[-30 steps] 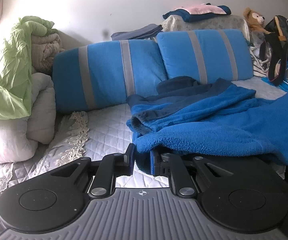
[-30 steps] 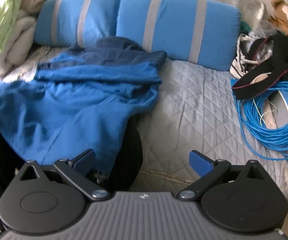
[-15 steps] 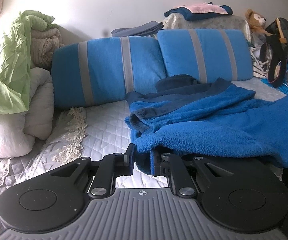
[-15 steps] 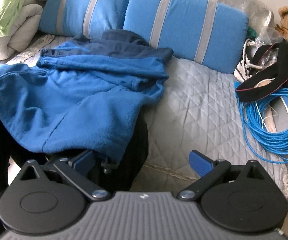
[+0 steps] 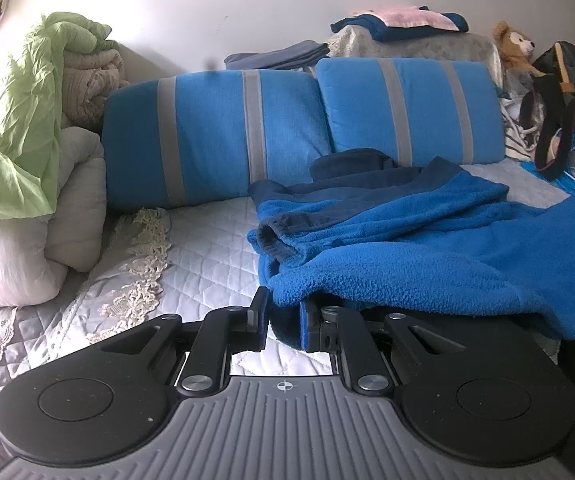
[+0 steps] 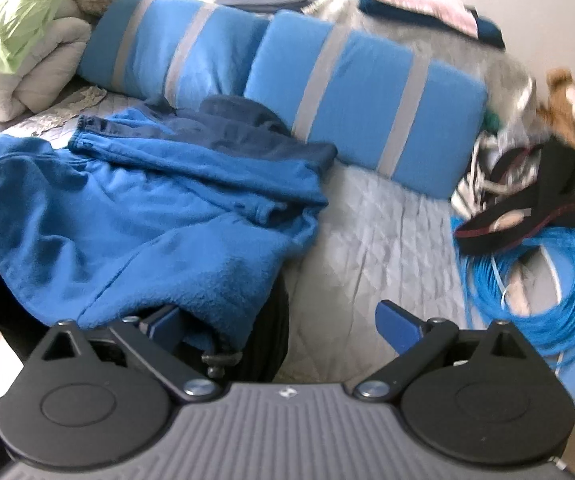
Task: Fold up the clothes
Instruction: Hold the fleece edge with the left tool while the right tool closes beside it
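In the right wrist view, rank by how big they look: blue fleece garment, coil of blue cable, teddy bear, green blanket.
1. blue fleece garment, by far the largest
2. coil of blue cable
3. green blanket
4. teddy bear

The blanket is cut off at the edge and the bear is blurred, so their order is unsure.

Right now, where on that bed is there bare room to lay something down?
Two patches of grey quilt: one between the blue fleece and the cable coil, another between fleece and lace trim. The right edge, with bag and teddy, is crowded.
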### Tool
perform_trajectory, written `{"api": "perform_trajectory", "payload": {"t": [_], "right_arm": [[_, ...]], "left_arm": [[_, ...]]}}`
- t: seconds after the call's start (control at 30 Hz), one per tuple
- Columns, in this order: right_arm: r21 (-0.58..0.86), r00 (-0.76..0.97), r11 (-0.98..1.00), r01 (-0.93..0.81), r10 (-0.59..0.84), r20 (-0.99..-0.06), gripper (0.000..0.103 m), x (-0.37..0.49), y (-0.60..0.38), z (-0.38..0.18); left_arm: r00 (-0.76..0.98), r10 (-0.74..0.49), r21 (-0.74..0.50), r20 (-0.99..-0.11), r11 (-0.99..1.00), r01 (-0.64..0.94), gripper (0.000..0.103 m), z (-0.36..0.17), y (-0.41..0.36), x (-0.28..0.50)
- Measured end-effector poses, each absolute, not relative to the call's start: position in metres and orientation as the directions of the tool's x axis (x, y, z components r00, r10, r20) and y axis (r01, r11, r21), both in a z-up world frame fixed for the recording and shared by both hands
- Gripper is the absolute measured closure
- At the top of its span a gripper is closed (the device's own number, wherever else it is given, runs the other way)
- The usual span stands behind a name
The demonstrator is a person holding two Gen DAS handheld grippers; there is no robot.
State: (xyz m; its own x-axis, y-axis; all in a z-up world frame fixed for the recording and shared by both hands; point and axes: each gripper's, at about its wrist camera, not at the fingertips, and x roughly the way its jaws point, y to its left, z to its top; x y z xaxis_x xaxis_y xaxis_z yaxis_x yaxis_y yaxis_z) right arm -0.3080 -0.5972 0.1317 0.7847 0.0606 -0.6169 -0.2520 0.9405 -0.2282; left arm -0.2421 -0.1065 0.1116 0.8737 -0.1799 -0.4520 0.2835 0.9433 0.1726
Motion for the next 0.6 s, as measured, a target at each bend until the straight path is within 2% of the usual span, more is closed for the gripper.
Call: {"api": "perform_trajectory", "payload": {"t": [0.17, 0.27, 0.4, 0.47, 0.53, 0.6], "right_arm": [[-0.353, 0.831, 0.889, -0.292, 0.053, -0.553, 0.012, -0.316, -0.581, 0.13], [-0.432, 0.855, 0.842, -0.323, 0.065, -0.514, 0.027, -0.322, -0.57, 0.127], [-0.525, 0.875, 0.779, -0.344, 0.063, -0.48, 0.039, -0.329, -0.557, 0.122], [-0.55, 0.88, 0.758, -0.35, 0.065, -0.47, 0.051, -0.331, -0.552, 0.119], [-0.54, 0.87, 0.761, -0.36, 0.065, -0.488, 0.057, -0.328, -0.552, 0.118], [-0.532, 0.865, 0.766, -0.36, 0.06, -0.499, 0.059, -0.326, -0.553, 0.116]], "left_arm": [[0.872, -0.18, 0.168, -0.455, 0.944, 0.283, 0.088, 0.111, -0.106, -0.242], [0.871, -0.179, 0.169, -0.457, 0.944, 0.283, 0.088, 0.111, -0.106, -0.243], [0.871, -0.179, 0.171, -0.458, 0.943, 0.284, 0.088, 0.112, -0.106, -0.242], [0.871, -0.178, 0.171, -0.458, 0.944, 0.283, 0.088, 0.112, -0.106, -0.242], [0.872, -0.176, 0.174, -0.456, 0.944, 0.281, 0.088, 0.111, -0.106, -0.242], [0.875, -0.171, 0.179, -0.454, 0.944, 0.277, 0.088, 0.111, -0.106, -0.242]]}}
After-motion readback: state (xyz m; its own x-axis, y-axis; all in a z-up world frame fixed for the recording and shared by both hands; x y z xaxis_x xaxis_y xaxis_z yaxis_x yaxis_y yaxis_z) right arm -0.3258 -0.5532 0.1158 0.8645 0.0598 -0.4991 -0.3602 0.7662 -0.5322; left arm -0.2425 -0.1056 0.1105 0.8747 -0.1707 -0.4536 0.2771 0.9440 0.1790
